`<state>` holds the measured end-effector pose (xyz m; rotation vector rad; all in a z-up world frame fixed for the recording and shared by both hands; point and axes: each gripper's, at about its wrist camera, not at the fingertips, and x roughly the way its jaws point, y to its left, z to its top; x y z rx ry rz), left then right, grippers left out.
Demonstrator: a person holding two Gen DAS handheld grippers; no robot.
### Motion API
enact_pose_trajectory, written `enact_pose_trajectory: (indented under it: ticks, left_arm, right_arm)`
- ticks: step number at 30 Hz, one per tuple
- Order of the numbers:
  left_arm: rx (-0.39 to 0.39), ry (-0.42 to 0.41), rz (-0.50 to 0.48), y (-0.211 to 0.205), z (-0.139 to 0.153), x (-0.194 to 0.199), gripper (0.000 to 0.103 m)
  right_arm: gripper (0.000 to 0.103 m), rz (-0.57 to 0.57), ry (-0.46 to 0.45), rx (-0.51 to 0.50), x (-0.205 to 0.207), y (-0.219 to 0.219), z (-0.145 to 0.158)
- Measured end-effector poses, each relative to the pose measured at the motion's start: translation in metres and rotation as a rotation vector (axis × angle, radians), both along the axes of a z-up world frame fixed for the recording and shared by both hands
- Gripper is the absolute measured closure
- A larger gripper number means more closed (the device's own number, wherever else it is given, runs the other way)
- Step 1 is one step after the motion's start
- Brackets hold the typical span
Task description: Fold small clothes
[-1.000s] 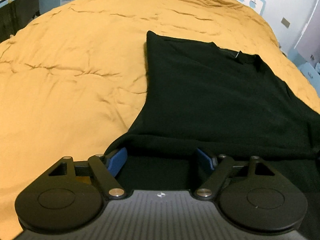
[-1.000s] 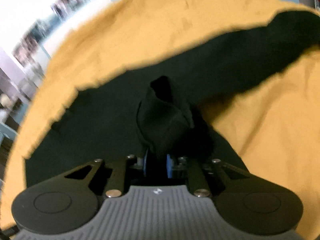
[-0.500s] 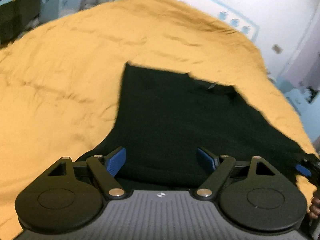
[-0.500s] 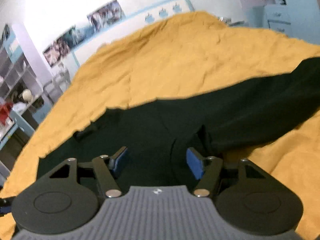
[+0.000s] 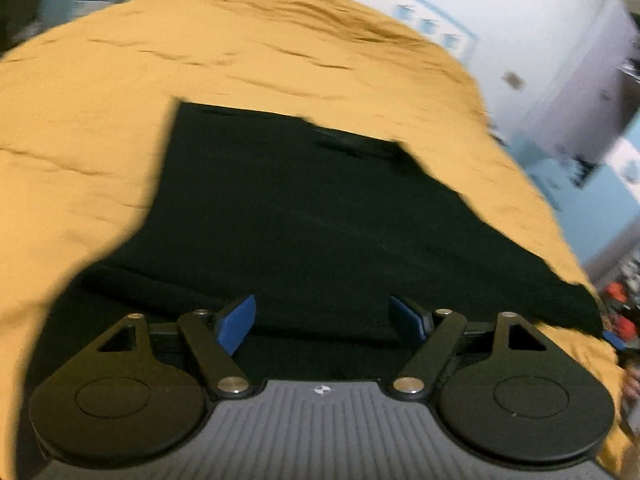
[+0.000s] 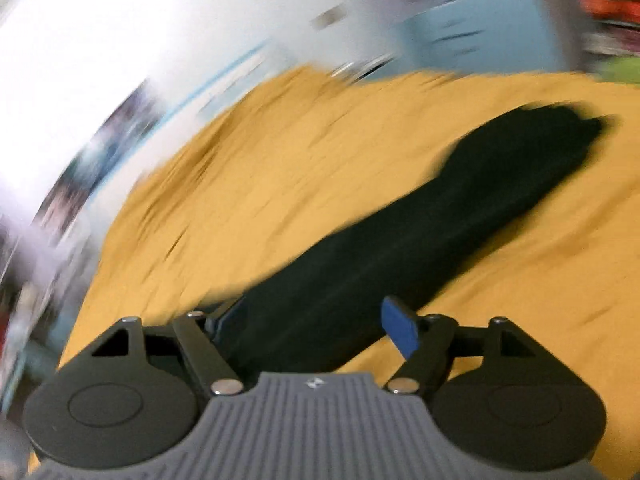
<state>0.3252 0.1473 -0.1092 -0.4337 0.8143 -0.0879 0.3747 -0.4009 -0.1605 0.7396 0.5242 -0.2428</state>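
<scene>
A black long-sleeved top [image 5: 304,216] lies flat on an orange bedspread [image 5: 100,128], its bottom part folded up over the body. My left gripper [image 5: 323,320] is open and empty, held just above the folded near edge. In the right wrist view, which is blurred by motion, one black sleeve [image 6: 420,232] stretches away to the upper right across the bedspread [image 6: 248,208]. My right gripper [image 6: 316,326] is open and empty above the near end of that sleeve.
The bedspread covers the whole bed. A white wall with a blue border [image 5: 432,28] stands behind it. Pale blue furniture [image 5: 592,168] stands past the bed's right side, and shelves with clutter show blurred at the left of the right wrist view [image 6: 24,240].
My right gripper has opened and let go of the bunched black cloth, then swung right toward the sleeve. My left gripper stayed open and lifted back from the fold.
</scene>
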Motion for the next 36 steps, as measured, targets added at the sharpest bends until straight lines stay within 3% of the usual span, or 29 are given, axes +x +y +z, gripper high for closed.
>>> enact_pose_trajectory:
  ticks: [4, 11, 18, 19, 20, 21, 23, 26, 29, 33, 36]
  left_arm:
    - [-0.053, 0.01, -0.08, -0.038, -0.006, 0.0, 0.013]
    - [-0.064, 0.099, -0.069, -0.057, -0.03, 0.023, 0.013]
    - [-0.043, 0.159, -0.043, -0.06, -0.044, 0.027, 0.013]
    - [-0.042, 0.168, -0.044, -0.061, -0.045, 0.028, 0.013]
    - [-0.04, 0.175, -0.042, -0.061, -0.046, 0.028, 0.013]
    - [-0.036, 0.179, -0.043, -0.062, -0.047, 0.028, 0.013]
    - [-0.03, 0.176, -0.049, -0.064, -0.046, 0.028, 0.013]
    - [-0.048, 0.162, -0.054, -0.061, -0.042, 0.027, 0.013]
    - [-0.044, 0.132, -0.05, -0.056, -0.035, 0.022, 0.013]
    - [-0.067, 0.085, -0.043, -0.043, -0.022, 0.009, 0.014]
    - [-0.09, 0.059, -0.038, -0.03, -0.015, 0.0, 0.013]
  right_arm:
    - [0.029, -0.323, 0.048, 0.03, -0.002, -0.09, -0.018]
    - [0.029, -0.436, 0.005, 0.326, 0.022, -0.166, -0.068]
    - [0.032, -0.439, -0.014, 0.276, 0.044, -0.191, -0.076]
    - [0.05, -0.433, -0.013, 0.264, 0.046, -0.192, -0.077]
    - [0.089, -0.428, -0.001, 0.263, 0.043, -0.193, -0.076]
    - [0.099, -0.438, 0.018, 0.287, 0.044, -0.196, -0.08]
    - [0.099, -0.466, -0.003, 0.322, 0.038, -0.2, -0.082]
    - [0.099, -0.455, -0.015, 0.265, 0.033, -0.198, -0.066]
    - [0.099, -0.404, -0.061, 0.219, 0.03, -0.189, -0.032]
    - [0.1, -0.289, -0.16, 0.174, 0.03, -0.155, 0.036]
    - [0.1, -0.162, -0.261, 0.153, 0.036, -0.106, 0.093]
